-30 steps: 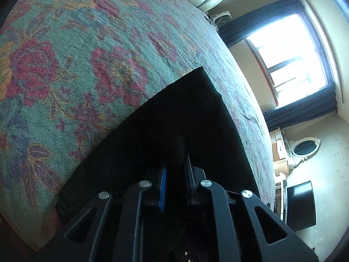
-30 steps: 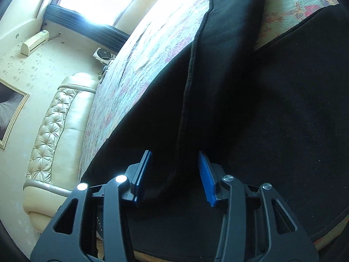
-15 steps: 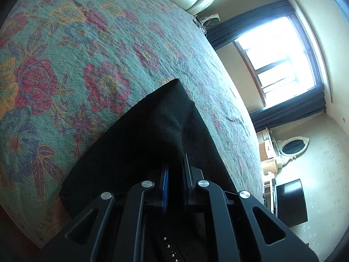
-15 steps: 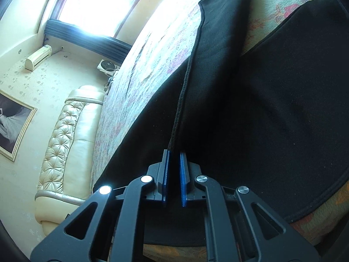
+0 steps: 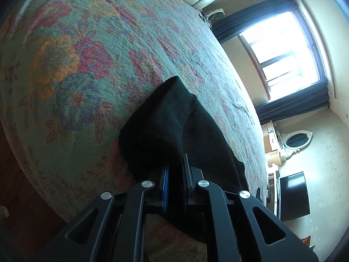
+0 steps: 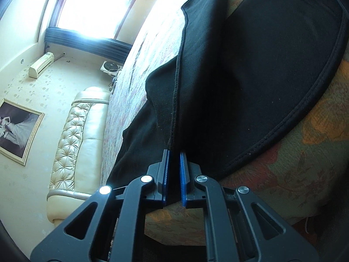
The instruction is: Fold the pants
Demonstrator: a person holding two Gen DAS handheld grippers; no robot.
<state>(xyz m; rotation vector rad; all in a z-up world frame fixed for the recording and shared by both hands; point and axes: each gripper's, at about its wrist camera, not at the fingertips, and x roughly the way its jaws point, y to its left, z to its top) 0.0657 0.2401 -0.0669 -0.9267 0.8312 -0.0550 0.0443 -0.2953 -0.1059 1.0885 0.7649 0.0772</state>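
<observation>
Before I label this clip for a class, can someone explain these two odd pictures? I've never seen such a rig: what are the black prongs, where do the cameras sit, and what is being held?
There is no robot here: a person holds a two-finger clamp in each hand, with a wide-angle camera on each looking along its fingers. One picture comes from the left gripper, the other from the right gripper. Black pants lie on a floral bedspread. Each gripper's blue-padded fingers are shut on a fold of the pants.
</observation>
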